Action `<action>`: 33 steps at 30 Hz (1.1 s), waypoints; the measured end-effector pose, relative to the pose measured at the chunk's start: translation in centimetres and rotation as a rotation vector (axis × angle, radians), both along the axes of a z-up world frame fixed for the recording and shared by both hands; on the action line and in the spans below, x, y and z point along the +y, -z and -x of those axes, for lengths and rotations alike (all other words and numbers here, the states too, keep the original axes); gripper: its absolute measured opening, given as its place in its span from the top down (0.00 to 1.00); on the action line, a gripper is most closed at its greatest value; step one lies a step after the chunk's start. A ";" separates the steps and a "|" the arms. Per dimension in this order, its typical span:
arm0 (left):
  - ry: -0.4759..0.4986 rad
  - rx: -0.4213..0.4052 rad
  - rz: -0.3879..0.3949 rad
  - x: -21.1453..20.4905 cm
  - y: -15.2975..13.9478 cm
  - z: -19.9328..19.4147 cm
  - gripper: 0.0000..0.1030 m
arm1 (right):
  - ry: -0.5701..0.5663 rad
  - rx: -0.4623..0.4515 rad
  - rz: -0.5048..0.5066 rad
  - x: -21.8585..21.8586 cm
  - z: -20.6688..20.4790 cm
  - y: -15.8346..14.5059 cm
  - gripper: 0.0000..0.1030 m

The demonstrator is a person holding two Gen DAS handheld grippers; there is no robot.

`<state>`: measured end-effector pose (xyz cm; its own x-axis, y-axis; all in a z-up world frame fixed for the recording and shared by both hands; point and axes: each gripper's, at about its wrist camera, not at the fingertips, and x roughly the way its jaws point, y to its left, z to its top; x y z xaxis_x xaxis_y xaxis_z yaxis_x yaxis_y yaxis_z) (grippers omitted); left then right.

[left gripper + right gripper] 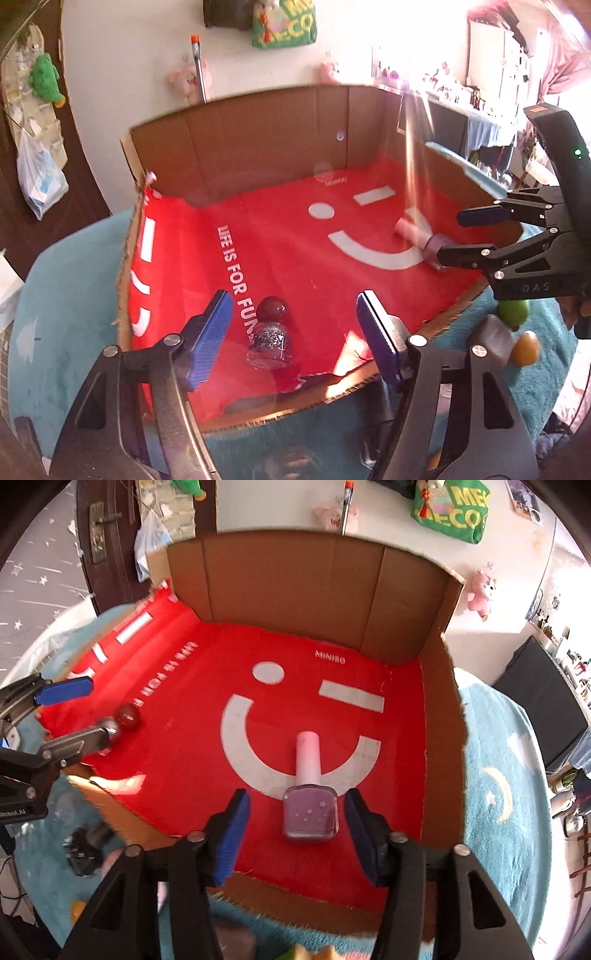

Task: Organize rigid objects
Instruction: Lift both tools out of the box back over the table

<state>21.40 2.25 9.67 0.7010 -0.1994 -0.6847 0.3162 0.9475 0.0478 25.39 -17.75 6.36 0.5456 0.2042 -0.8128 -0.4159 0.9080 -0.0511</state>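
A cardboard box (258,122) lined with a red bag is sitting on a teal rug. At its nine o'clock side, the left gripper (291,332) is hanging spread over a glitter bottle (269,341) lying inside. Toward three o'clock, the right gripper (295,830) is spread around a lilac nail polish bottle (310,812), pads apart from it. Either bottle might roll if nudged.

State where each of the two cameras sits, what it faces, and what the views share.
Left wrist: rides the left tongs, looking down at a glittery bottle; right tongs show at right.
Right wrist: rides the right tongs, looking down at a lilac polish bottle; left tongs show at left.
Shared: cardboard box, red liner, both bottles.
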 end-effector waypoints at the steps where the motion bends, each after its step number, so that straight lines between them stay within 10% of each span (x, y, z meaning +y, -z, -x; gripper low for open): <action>1: -0.006 -0.017 0.004 0.0 -0.4 0.5 0.27 | -0.002 -0.018 -0.012 0.0 0.6 -0.6 0.38; 15: -0.090 -0.256 0.116 0.5 -5.2 9.4 0.10 | 0.013 -0.321 -0.188 -1.6 10.2 -9.0 0.00; 33: -0.228 -0.393 0.162 0.0 -2.6 19.4 0.04 | 0.139 -0.542 -0.254 -3.8 22.9 -6.0 0.00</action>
